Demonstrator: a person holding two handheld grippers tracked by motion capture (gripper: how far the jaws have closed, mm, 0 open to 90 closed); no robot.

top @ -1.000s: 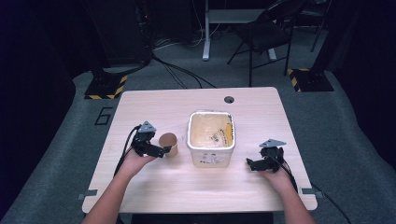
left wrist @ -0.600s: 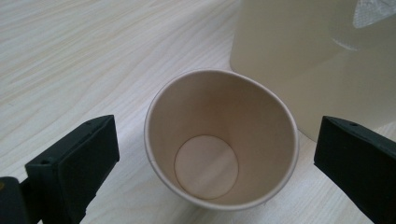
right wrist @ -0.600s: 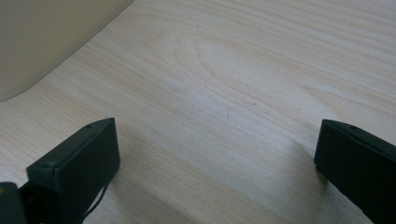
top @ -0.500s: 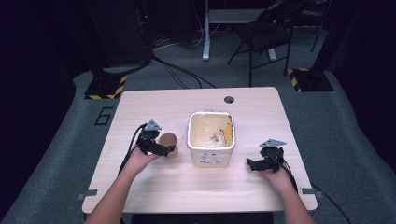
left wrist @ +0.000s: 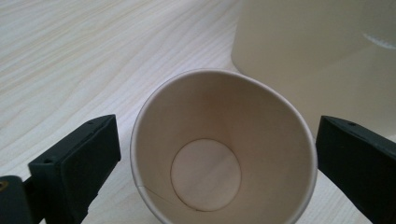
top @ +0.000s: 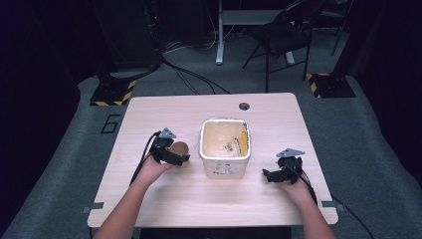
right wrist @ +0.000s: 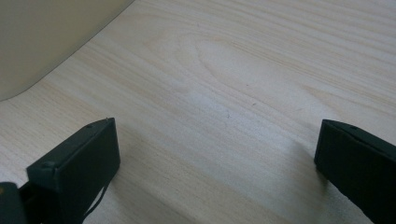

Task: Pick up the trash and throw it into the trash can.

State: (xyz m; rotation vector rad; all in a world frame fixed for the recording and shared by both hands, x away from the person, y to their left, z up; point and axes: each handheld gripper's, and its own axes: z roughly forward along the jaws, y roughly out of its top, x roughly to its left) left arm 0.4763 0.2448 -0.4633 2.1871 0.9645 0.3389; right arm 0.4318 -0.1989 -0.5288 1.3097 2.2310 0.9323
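Note:
A brown paper cup (top: 179, 147) stands on the table left of a cream plastic tub (top: 224, 149). My left gripper (top: 178, 153) is open with one jaw on each side of the cup. In the left gripper view I look down into the empty cup (left wrist: 205, 172); a small gap shows at each jaw and the tub wall (left wrist: 317, 56) rises just behind. My right gripper (top: 268, 175) rests low on the table right of the tub, open. In the right gripper view my right gripper (right wrist: 217, 144) has bare wood between its jaws, with the tub's corner (right wrist: 46, 37) at upper left.
The light wooden table (top: 199, 194) has a round cable hole (top: 244, 106) near its far edge. The tub holds a yellowish lining with an orange strip (top: 243, 141) along its right side. A chair (top: 283, 35) and floor cables lie beyond the table.
My left gripper has slid to the right, so its open jaws now straddle the cup. The cup has barely moved. My right gripper has stayed put.

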